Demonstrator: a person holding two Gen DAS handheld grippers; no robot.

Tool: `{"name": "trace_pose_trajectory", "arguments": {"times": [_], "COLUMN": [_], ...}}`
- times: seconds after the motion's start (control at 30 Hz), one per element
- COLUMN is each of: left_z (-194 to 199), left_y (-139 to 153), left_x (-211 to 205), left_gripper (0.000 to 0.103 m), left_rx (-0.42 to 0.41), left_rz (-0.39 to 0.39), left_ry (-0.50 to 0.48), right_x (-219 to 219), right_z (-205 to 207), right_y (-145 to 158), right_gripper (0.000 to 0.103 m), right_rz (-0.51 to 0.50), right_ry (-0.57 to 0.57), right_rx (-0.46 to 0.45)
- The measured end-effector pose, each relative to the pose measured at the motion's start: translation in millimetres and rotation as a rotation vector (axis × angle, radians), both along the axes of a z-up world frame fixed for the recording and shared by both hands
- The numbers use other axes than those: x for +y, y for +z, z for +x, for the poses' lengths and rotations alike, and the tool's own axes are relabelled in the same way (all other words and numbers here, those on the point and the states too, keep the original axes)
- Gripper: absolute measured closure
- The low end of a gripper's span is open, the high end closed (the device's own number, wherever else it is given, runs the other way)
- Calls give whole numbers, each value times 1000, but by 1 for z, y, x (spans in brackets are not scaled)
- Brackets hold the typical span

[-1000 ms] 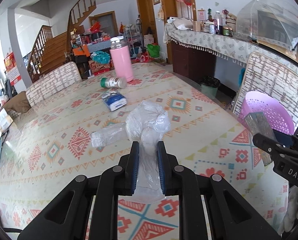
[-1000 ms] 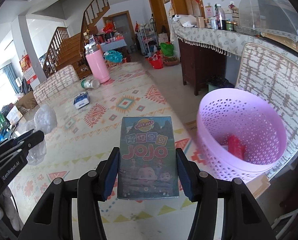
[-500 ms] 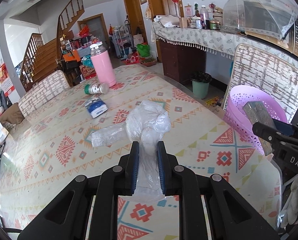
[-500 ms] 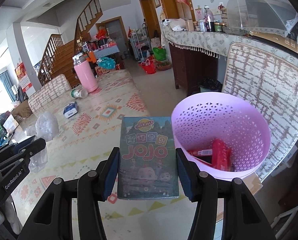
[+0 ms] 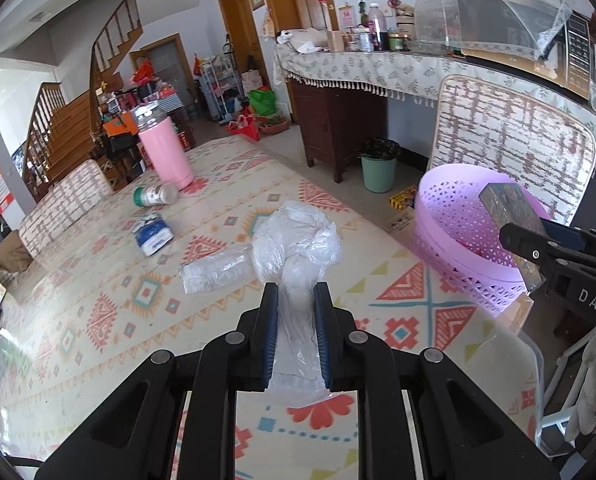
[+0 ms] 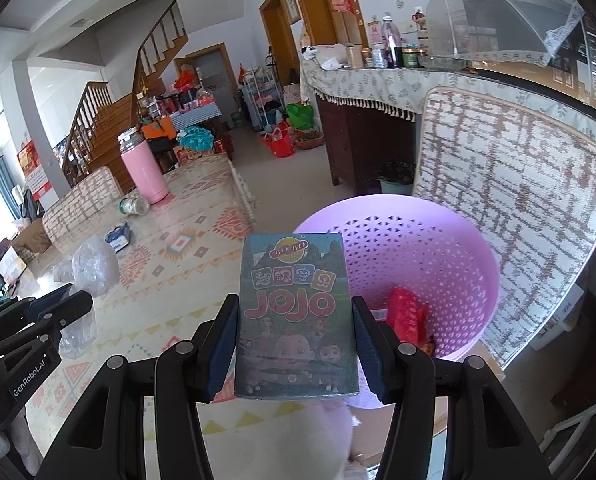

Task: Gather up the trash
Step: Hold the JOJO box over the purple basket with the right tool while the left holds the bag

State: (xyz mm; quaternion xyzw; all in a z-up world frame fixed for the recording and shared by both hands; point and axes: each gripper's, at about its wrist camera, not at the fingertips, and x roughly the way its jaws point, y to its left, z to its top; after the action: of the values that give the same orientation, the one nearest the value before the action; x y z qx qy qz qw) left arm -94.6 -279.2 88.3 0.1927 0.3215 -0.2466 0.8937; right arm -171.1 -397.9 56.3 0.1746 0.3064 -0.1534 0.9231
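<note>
Where the blue-padded jaws of the left gripper point(image 5: 295, 308) pinch shut, a crumpled clear plastic bag point(image 5: 298, 240) bulges up between them, held above the patterned tablecloth point(image 5: 98, 300), with a flattened clear plastic bottle point(image 5: 214, 270) jutting from its left side. The right gripper point(image 6: 294, 320) clamps a flat dark-green cardboard box printed "JOJO" point(image 6: 296, 312) by its long edges, upright, its top edge overlapping the near rim of the round lilac perforated plastic basket point(image 6: 450, 248). In that basket lies a red crinkled wrapper point(image 6: 406, 314) against the near wall. Just behind the basket stands a chair back in brown-and-cream weave point(image 6: 514, 208). Farther along the table lie a blue-and-white tissue packet point(image 5: 153, 235), a small jar with a green cap on its side point(image 5: 155, 195), and a tall pink insulated flask point(image 5: 165, 150) standing upright. Beyond the table's edge, on the floor, a green bin with a black liner point(image 5: 379, 168) sits beside a dark wooden cabinet point(image 5: 334, 120)
</note>
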Motion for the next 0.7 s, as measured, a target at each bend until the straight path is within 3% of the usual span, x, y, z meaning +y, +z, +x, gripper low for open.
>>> {"name": "trace_pose_trajectory", "arguments": {"times": [0.7], "left_z": [-3], "left_y": [-7], "left_x": [-48], "left_gripper": [86], "left_rx": [45], "left_rz": [1], "left_ry": [-73], "right_x": [-53], "right_z": [-14], "right_y": [-4], "right_gripper": [44], "right_rz": [8], "right_ry": [-72], "right_rx": [-5]}}
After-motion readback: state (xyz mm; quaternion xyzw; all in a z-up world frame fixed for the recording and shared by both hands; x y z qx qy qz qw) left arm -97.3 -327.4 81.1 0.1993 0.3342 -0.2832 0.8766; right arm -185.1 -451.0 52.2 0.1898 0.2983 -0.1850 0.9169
